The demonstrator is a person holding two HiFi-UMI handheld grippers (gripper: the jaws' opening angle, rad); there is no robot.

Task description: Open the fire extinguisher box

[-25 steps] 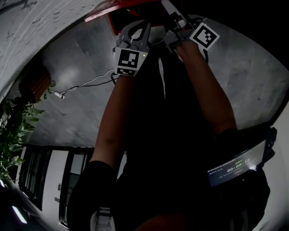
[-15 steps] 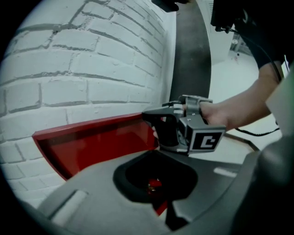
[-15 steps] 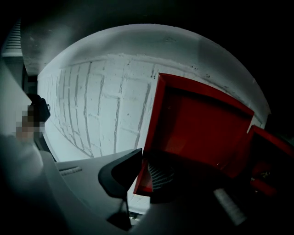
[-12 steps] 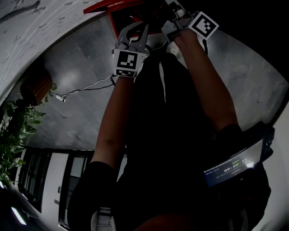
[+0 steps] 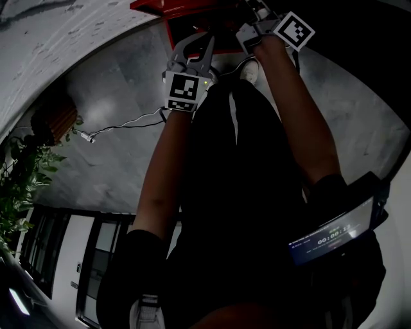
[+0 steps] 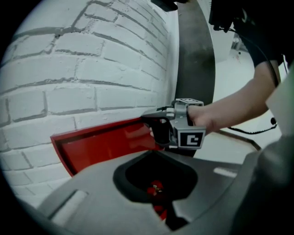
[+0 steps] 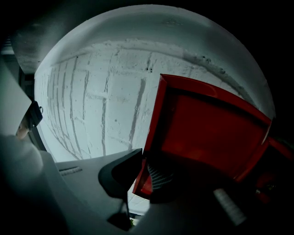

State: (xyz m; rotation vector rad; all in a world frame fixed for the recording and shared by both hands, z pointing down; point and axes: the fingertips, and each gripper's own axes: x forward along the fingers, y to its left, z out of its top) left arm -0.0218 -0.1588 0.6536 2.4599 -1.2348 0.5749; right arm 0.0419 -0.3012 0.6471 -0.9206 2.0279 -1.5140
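The red fire extinguisher box [image 5: 187,27] stands low against a white brick wall. Its red door [image 7: 206,128] [image 6: 101,144] stands swung out from the box. My right gripper [image 7: 142,183] [image 6: 154,126] [image 5: 249,9] has the door's free edge between its jaws, which are closing, and the ribbed pad [image 7: 158,176] lies against that edge. My left gripper [image 5: 204,40] [image 6: 167,213] hangs just left of it, near the box, its jaws together with nothing in them. A bit of red shows through its hollow.
White brick wall [image 6: 69,69] behind the box, grey tiled floor [image 5: 115,96] below. A white cable [image 5: 122,121] trails over the floor at left, beside a green plant [image 5: 19,186]. A dark post [image 6: 195,50] rises right of the box. A lit screen [image 5: 331,234] sits at the person's right hip.
More of the red box and its door edge shows at the top of the head view. Both grippers have shifted slightly up and right, the right one staying at the door edge.
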